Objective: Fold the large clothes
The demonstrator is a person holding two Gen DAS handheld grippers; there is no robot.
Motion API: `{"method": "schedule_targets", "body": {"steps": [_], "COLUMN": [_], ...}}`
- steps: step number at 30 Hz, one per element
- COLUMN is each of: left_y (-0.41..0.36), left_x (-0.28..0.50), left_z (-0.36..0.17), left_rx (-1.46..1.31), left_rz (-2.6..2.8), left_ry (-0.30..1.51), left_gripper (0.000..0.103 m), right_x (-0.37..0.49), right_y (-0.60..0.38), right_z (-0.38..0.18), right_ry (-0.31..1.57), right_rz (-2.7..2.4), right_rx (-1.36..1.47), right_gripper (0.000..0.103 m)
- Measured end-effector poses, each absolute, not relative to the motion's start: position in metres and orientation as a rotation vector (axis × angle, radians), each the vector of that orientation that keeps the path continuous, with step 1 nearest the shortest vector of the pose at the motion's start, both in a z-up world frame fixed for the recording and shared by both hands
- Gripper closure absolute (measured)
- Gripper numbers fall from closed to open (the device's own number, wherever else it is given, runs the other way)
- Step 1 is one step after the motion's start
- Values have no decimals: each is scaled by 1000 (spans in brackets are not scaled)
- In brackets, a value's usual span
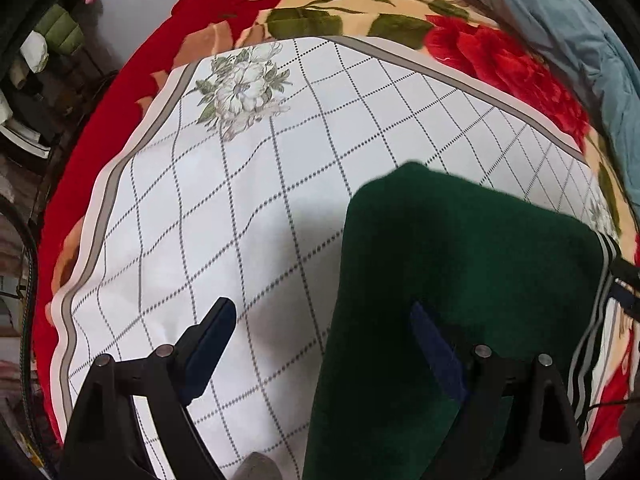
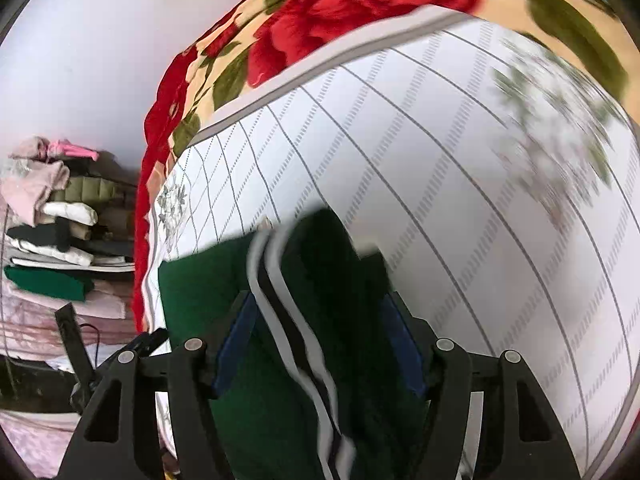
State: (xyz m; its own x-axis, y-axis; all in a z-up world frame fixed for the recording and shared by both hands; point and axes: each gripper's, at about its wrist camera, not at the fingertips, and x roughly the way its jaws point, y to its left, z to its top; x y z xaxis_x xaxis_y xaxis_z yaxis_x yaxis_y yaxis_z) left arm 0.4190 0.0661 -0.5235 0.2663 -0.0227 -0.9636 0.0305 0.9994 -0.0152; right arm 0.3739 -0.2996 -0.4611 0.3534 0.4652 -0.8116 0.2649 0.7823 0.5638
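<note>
A dark green garment [image 1: 460,264] with a white and black striped trim [image 2: 292,332] lies flat on the white checked sheet [image 1: 248,200]. My left gripper [image 1: 324,344] hangs above the garment's left edge, open wide. One of its fingers [image 1: 212,340] is over the sheet and the other is over the green cloth. My right gripper [image 2: 320,344] stands open over the garment [image 2: 208,312]. The striped trim and a dark fold run between its spread fingers, and I see no pinch in the cloth. Part of the right gripper [image 1: 626,276] shows at the garment's far edge.
A red floral blanket [image 1: 500,64] covers the bed under the sheet. A blue-grey pillow [image 1: 580,40] lies at the far right. Beside the bed stands a stack of folded clothes [image 2: 56,240], with a white wall [image 2: 80,60] behind it.
</note>
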Motion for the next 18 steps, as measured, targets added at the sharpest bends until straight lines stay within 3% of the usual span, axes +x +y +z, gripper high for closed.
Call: {"method": "schedule_targets", "body": {"steps": [2,3,4,9,14,16,17,18], "left_y": [61,61,60,59,61,65,68,71], "left_x": [426,427,428,430,419,411,407,404], "left_z": [-522,-521,-521,-524,-526,-520,-518,-516], "left_rx": [29,34,36,7,-6,-14,-28,-46], "left_rz": [-29,-27,-24,-20,-27,-34,-45,-56], "left_ry": [1286,1282,1280,1291,1319,1319,1319,1319], "left_gripper": [11,11,11,10,10,10,10,10], "right_x": [399,407,412,397,383,382,382,378], "right_y": [-266,-265,-262,-282,-319,-327,-328,-331], "right_z": [-463,-462,-462,-455,-495,-489,-486,-479], "right_ry": [1240,1234,1243,1195,1277,1292,1307,1315], "right_rz": [152,168,175,35,-15,62,73,91], "right_rx": [693,691,682,762,967,990,978,962], "right_gripper": [37,68,86,101,99,93,75,40]}}
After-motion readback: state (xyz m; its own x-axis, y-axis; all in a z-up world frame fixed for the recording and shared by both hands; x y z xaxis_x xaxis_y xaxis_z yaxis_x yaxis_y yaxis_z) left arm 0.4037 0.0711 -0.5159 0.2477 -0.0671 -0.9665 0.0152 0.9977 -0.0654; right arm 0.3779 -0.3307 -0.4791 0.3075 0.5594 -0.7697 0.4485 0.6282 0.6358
